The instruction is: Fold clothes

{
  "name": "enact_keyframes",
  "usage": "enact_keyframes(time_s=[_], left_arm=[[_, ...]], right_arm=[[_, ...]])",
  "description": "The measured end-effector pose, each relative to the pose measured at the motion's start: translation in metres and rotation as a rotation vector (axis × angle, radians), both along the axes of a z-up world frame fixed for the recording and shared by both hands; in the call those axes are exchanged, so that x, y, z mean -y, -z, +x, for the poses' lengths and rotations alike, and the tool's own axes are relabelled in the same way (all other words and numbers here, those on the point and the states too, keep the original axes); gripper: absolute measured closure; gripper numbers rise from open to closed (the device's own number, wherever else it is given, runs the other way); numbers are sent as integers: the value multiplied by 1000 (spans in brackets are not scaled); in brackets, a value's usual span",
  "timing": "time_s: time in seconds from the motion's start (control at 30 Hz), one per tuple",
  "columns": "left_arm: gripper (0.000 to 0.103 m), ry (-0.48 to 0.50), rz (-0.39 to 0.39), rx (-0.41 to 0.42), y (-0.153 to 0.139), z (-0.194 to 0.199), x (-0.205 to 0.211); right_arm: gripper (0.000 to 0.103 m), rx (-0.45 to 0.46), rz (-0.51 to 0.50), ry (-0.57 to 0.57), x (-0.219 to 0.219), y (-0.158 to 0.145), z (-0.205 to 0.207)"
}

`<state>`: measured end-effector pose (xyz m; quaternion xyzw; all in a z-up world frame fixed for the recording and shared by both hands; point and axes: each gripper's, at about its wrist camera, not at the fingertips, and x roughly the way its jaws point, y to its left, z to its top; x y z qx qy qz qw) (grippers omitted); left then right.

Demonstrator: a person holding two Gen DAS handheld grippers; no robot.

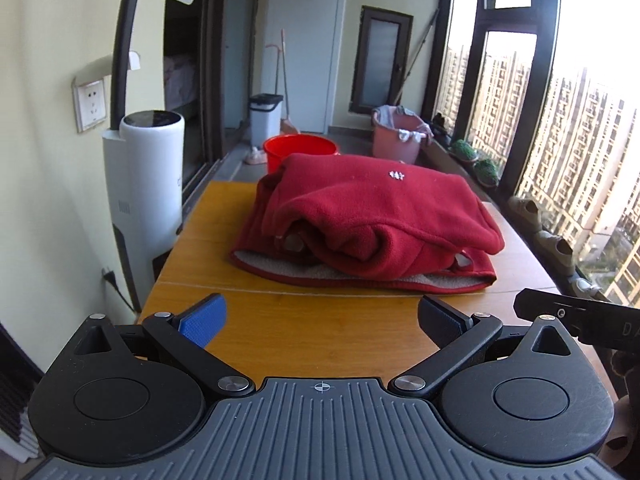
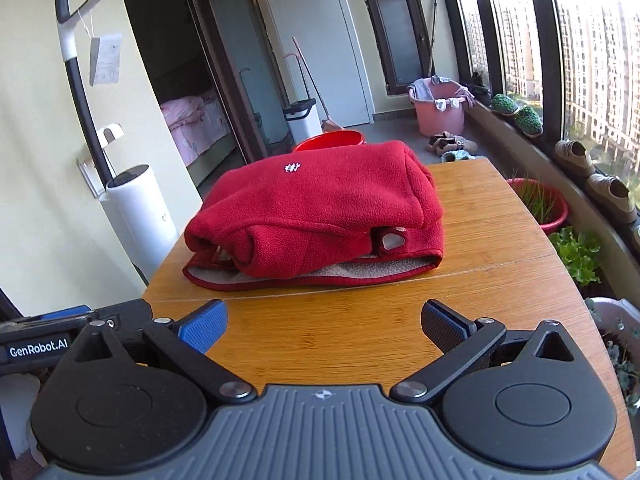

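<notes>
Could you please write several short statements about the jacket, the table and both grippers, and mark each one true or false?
1. The red fleece jacket lies folded in a bundle on the wooden table. True.
2. The left gripper is shut on the jacket's hem. False: its jaws stand wide open over bare table, short of the jacket.
3. The right gripper is open and holds nothing. True.
4. The jacket hangs over the table's near edge. False: it sits wholly on the tabletop, with bare wood between it and both grippers.
5. A small white emblem shows on the jacket's top face. True.
6. The red basin stands on the table beside the jacket. False: it is behind the table, beyond its far edge.
</notes>
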<state>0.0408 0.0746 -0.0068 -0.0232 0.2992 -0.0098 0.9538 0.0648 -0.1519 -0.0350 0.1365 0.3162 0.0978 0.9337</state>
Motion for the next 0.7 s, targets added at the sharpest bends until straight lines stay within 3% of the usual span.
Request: enact_keyframes(time_s=[0.1,0.2,0.27,0.37,0.57,0.7], left_arm=[[0,49,78,14,-8,-12,13],[0,84,83,34,-20,-21,17],[0,97,53,9,-20,-21,17],[0,70,27,-72,-6,-16,18],[0,17,-7,-287,40,-6,14],[0,9,-7,-258,37,-11,12]], right_arm=[[0,-3,34,-6,7,-11,-8],[0,147,-62,34,4,-37,-36],[0,181,-39,60,8,-49,-45],[0,38,63,-10,17,-45,-36],[0,-130,-96,19,-10,-6,-24],[0,-197,-186,49,-25,14,-19]])
